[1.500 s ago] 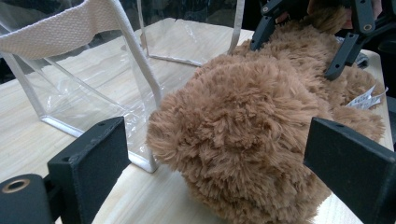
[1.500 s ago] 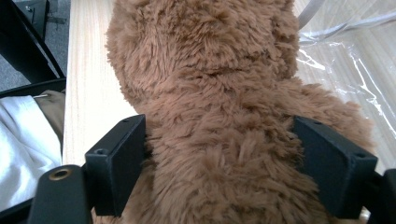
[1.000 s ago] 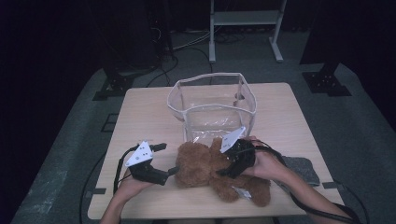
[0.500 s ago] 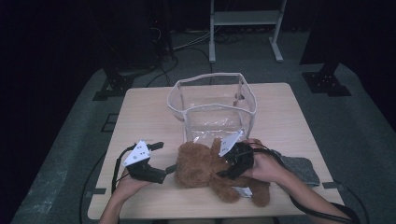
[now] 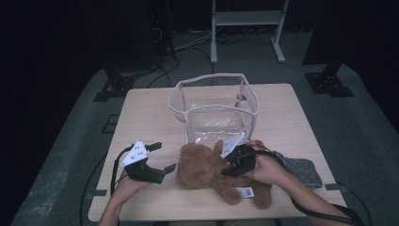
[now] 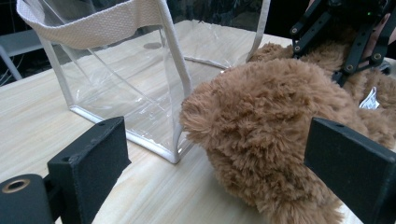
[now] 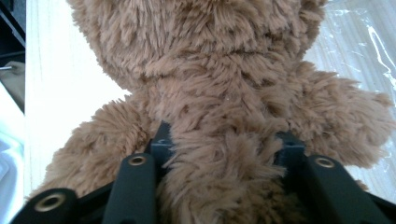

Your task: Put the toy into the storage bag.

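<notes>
The right gripper point(image 5: 235, 164) has just been closing on the teddy bear point(image 5: 211, 172), which lies at the clear bag's point(image 5: 214, 106) 6 o'clock. The left gripper point(image 5: 157, 157) gapes empty. Squeeze snugly before lifting.

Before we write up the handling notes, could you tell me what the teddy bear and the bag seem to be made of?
Teddy bear: soft plush, judging by its shaggy brown pile. Bag: clear glossy plastic, probably vinyl, with see-through creased walls and pale woven-looking edging.

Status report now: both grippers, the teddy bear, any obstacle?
Right gripper closing on teddy bear. Left gripper open beside it. Clear bag behind, nothing blocking.
</notes>
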`<state>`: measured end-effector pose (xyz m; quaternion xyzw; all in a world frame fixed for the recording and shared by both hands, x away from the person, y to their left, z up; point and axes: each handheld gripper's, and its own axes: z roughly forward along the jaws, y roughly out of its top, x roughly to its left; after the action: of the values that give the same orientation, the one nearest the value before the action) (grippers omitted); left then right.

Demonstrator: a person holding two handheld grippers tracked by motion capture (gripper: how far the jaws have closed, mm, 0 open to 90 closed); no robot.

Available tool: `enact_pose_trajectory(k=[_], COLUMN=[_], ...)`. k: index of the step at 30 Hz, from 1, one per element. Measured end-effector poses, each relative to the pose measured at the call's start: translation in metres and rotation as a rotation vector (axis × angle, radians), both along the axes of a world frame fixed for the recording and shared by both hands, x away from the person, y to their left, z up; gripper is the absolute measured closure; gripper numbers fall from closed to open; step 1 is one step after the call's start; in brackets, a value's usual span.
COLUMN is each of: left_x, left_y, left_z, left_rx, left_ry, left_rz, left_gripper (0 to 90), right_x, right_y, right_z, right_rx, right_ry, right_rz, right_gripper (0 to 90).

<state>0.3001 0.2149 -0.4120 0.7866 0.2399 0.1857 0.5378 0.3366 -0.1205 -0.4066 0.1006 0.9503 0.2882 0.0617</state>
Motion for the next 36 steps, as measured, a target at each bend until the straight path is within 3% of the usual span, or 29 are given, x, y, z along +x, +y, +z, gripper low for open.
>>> enact_pose_trajectory(k=[4, 11, 19, 32, 36], left_x=[0.001, 0.002, 0.002, 0.004, 0.004], left_y=[0.003, 0.009, 0.014, 0.025, 0.026], left_z=[0.000, 0.001, 0.002, 0.001, 0.001], left_rx=[-0.004, -0.011, -0.017, -0.032, -0.031], left_ry=[0.000, 0.001, 0.001, -0.002, 0.000], left_rz=[0.008, 0.022, 0.040, 0.080, 0.082], left_gripper=[5.3, 5.3, 5.3, 5.3, 5.3], right_x=[0.000, 0.004, -0.002, -0.010, -0.014], right_y=[-0.002, -0.005, -0.009, -0.018, -0.020], right_z=[0.008, 0.019, 0.030, 0.066, 0.082], right_rx=[0.022, 0.045, 0.066, 0.132, 0.174], right_ry=[-0.004, 0.012, 0.002, 0.001, 0.000], right_rz=[-0.018, -0.033, -0.034, -0.016, -0.009], right_gripper=[66.2, 71.5, 73.7, 73.7, 73.9])
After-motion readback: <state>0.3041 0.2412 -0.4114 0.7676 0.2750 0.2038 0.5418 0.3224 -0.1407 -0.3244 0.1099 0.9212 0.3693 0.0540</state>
